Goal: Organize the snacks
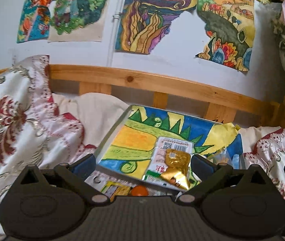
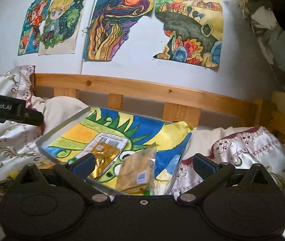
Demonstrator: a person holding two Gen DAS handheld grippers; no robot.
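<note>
both grippers are hanging wide open over the bed, and neither one is holding anything. the left gripper [image 1: 142, 161] is standing with its jaws spread to either side of the tray [image 1: 112, 129], nothing pinched between the pads. the right gripper [image 2: 142, 161] is doing the same, jaws fully apart, looking down on the tray's near corner.

the snacks are lying in the tray, which is sitting on the bed with a bright drawing lining its floor. a white packet [image 1: 170, 152] is lying flat near the front, a gold packet [image 1: 177, 165] is resting on top of it, and a clear bag of crackers [image 2: 136, 170] is leaning just beside them toward the right gripper. they are reading as gathered in one place, so sorting looks under way.

some pieces are sitting outside the tray on the bedcover near its front edge: a yellow wrapper [image 1: 115, 189] and something small and orange [image 1: 139, 190]. those are probably next.
</note>
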